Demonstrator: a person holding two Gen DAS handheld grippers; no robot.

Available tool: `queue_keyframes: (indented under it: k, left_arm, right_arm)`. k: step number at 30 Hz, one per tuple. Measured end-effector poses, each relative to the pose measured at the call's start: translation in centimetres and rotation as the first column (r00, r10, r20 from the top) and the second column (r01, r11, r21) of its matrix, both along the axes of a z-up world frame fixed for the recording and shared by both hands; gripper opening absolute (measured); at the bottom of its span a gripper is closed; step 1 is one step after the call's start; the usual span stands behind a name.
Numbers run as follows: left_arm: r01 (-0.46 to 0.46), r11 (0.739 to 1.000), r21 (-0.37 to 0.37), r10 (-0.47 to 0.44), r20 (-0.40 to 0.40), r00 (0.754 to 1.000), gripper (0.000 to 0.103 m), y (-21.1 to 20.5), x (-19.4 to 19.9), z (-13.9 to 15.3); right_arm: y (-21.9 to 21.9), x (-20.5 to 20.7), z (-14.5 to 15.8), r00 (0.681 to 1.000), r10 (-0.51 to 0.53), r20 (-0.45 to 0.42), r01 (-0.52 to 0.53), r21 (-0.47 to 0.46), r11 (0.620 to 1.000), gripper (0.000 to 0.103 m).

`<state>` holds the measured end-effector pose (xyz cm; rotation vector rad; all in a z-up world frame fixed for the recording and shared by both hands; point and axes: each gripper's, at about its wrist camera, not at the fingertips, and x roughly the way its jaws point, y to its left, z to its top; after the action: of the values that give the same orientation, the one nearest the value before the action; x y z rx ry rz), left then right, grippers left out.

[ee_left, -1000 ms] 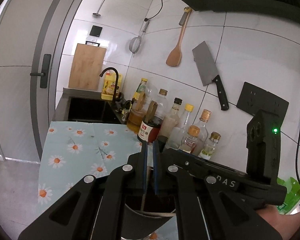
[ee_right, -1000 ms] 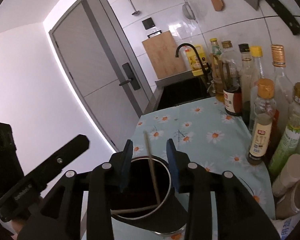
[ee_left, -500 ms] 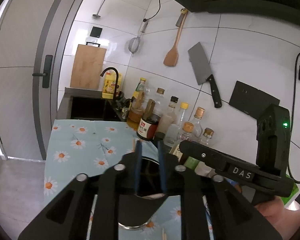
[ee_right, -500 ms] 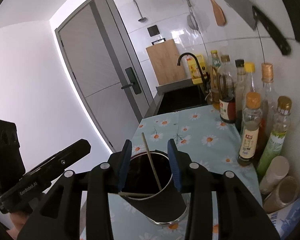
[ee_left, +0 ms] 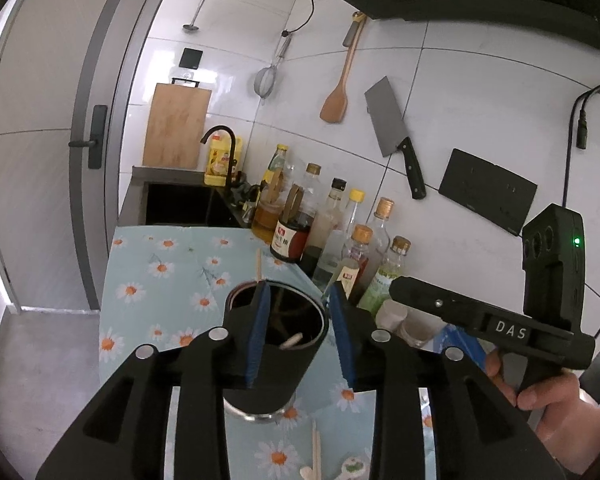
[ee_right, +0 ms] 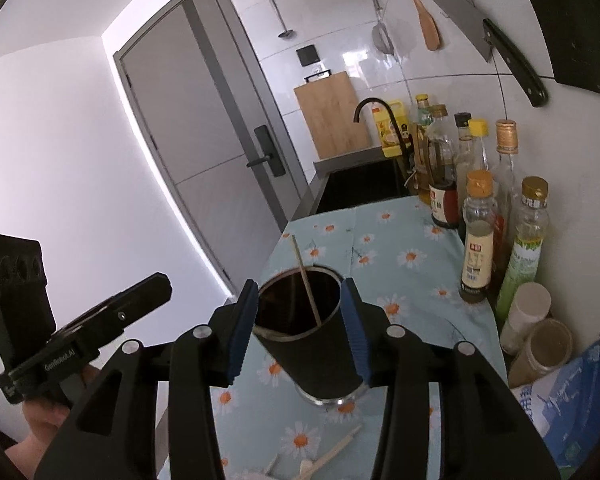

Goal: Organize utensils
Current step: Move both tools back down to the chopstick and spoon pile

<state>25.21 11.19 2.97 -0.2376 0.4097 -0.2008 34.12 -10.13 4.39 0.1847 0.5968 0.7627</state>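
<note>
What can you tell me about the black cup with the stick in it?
The black cup is a tall round holder, dark outside with a shiny metal rim and base. It stands upright on the daisy tablecloth. A thin wooden chopstick leans inside, poking above the rim. In the left view a pale utensil end also shows inside. No tongs touch it.

Left wrist view: from behind and above the left tongs [ee_left: 298, 322], looking slightly down along the desk [ee_left: 148, 280] toward the sink [ee_left: 180, 204], close over the black holder [ee_left: 276, 364]. Right wrist view: likewise behind the right tongs [ee_right: 298, 326], nearer the tiled wall. Both share the holder [ee_right: 320, 352], bottles [ee_right: 478, 240] and door [ee_right: 204, 140].
</note>
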Motion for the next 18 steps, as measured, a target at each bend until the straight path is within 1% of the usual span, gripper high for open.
queue_keyframes:
  k: [3,6,8,14,18]
  left_arm:
    - [-0.008,1.0,0.0,0.008,-0.009,1.0,0.03,-0.1,-1.1,-0.2]
    - [-0.017,1.0,-0.014,0.017,-0.028,0.999,0.03,-0.2,-1.8,-0.5]
    - [-0.027,1.0,-0.004,0.027,-0.039,0.999,0.03,-0.5,-2.4,-0.8]
    - [-0.052,0.999,-0.005,0.051,-0.078,0.996,0.03,-1.3,-3.8,-1.4]
    - [-0.071,0.997,0.006,0.071,-0.123,0.99,0.03,-2.2,-4.6,-2.0]
  right_arm:
    - [-0.6,-0.7,-0.2,1.0,0.017,-0.011,-0.017,-0.006,1.0,0.046]
    - [-1.2,-1.3,-0.8,0.999,0.034,-0.036,-0.035,-0.008,0.999,0.046]
    - [-1.6,-1.5,-1.1,0.998,0.045,-0.054,-0.046,0.0,0.999,0.046]
    - [-2.9,-2.3,-2.5,0.986,0.096,-0.133,-0.091,0.042,0.995,0.046]
    - [-4.0,-2.8,-3.4,0.977,0.125,-0.173,-0.115,0.062,0.991,0.046]
